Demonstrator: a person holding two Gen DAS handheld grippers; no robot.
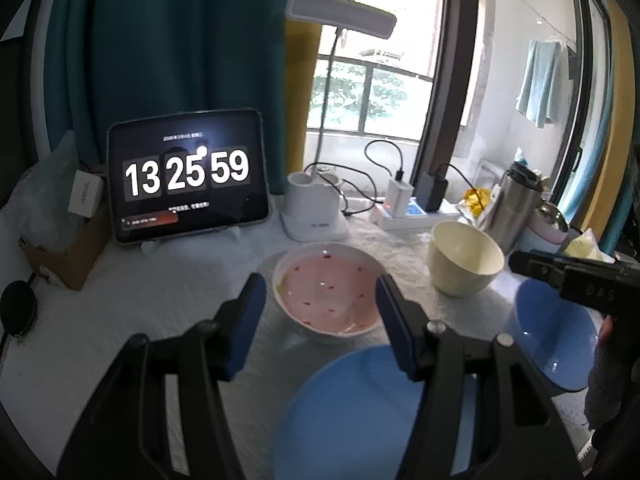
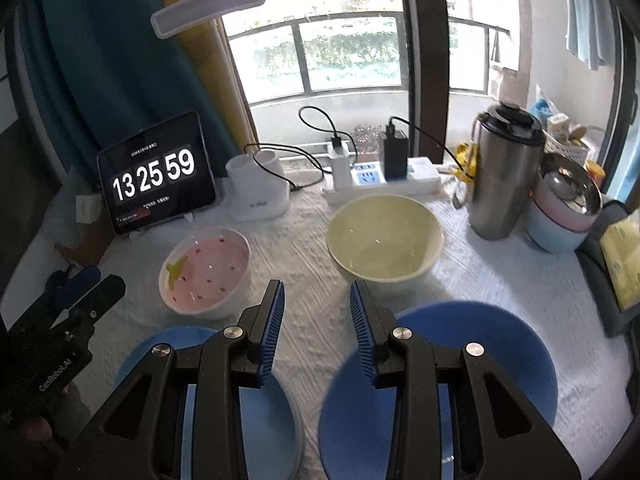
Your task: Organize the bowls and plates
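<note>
Plates first: two round blue plastic plates, one (image 2: 256, 420) under my left gripper (image 1: 320, 300), one (image 2: 480, 360) under my right gripper (image 2: 316, 300), at the near edge of the white quilted tablecloth (image 2: 300, 248). Both tongs released, empty. Mid-table: pink-lined white bowl (image 2: 206, 270), cream bowl (image 2: 384, 240).

Left gripper (image 1: 320, 300), right gripper (image 2: 316, 312): jaws apart, empty
</note>
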